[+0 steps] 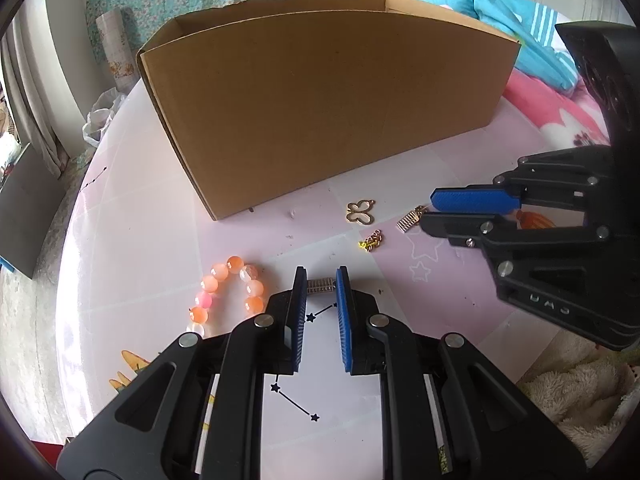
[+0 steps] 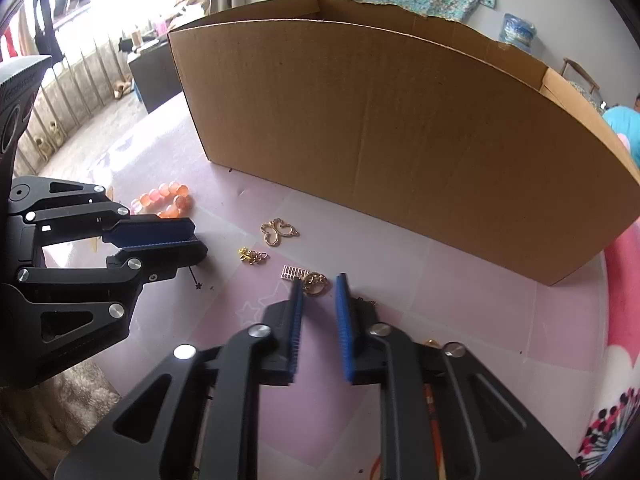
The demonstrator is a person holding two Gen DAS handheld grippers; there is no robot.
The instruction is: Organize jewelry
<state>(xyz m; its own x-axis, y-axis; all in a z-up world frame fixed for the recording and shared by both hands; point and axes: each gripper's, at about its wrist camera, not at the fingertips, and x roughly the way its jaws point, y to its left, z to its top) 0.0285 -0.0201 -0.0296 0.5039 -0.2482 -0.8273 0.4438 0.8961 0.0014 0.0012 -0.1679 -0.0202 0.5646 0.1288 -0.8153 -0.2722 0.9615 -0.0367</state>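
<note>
A plain brown cardboard box (image 1: 320, 108) stands at the far side of a pale pink mat (image 1: 160, 240) printed with dark star-and-line figures, orange and pink beads (image 1: 228, 288) near left, a gold butterfly charm (image 1: 361, 212) right, black grippers with blue pads (image 1: 344, 312).

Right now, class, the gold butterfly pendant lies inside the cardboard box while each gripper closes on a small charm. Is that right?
Not quite. The gold butterfly pendant lies on the pink mat in front of the cardboard box, not inside it; the right wrist view shows this. The rest stands: the left gripper and right gripper each pinch a small charm.
</note>
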